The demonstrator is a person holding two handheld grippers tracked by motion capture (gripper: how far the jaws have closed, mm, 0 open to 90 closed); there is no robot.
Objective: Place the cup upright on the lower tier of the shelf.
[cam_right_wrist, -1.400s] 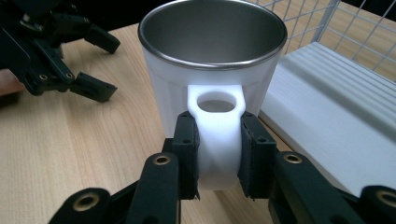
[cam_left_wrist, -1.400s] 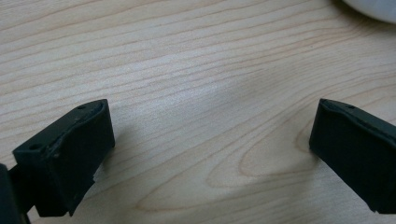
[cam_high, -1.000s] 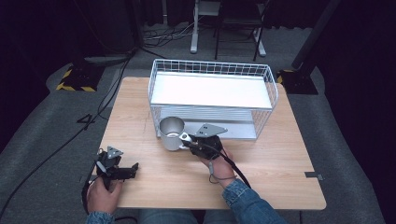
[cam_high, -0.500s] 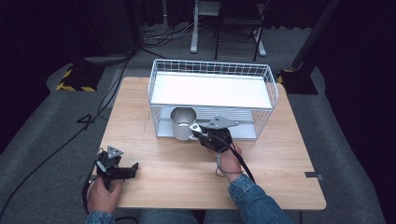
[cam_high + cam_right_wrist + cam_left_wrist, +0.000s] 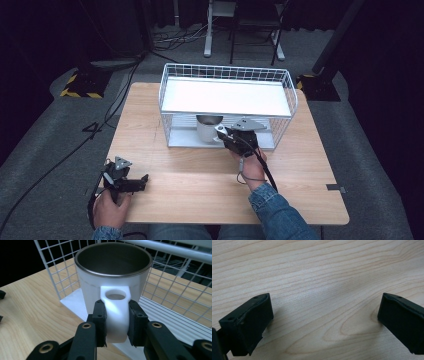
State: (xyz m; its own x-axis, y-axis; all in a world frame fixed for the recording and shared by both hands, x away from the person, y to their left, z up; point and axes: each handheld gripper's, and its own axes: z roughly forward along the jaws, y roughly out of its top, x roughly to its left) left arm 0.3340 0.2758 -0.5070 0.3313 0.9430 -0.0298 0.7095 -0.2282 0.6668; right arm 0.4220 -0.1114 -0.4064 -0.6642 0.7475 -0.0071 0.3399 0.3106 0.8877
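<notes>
Right gripper (image 5: 116, 322) clamped on white mug's handle (image 5: 115, 312), mug (image 5: 208, 128) in wire rack's (image 5: 227, 75) lower shelf. Left gripper (image 5: 131, 184) wide open, empty, near-left on table (image 5: 200, 185).

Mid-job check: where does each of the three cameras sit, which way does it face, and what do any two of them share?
High view: fixed above the person's side, looking forward and down on the table and wire rack; both forearms, left gripper and right gripper show.
Left gripper view: rides the left gripper, facing bare tabletop; its open jaws show.
Right gripper view: rides the right gripper, facing into the rack; its jaws clamp the mug by its handle.
Shared: high and right gripper views both show mug and rack.
</notes>
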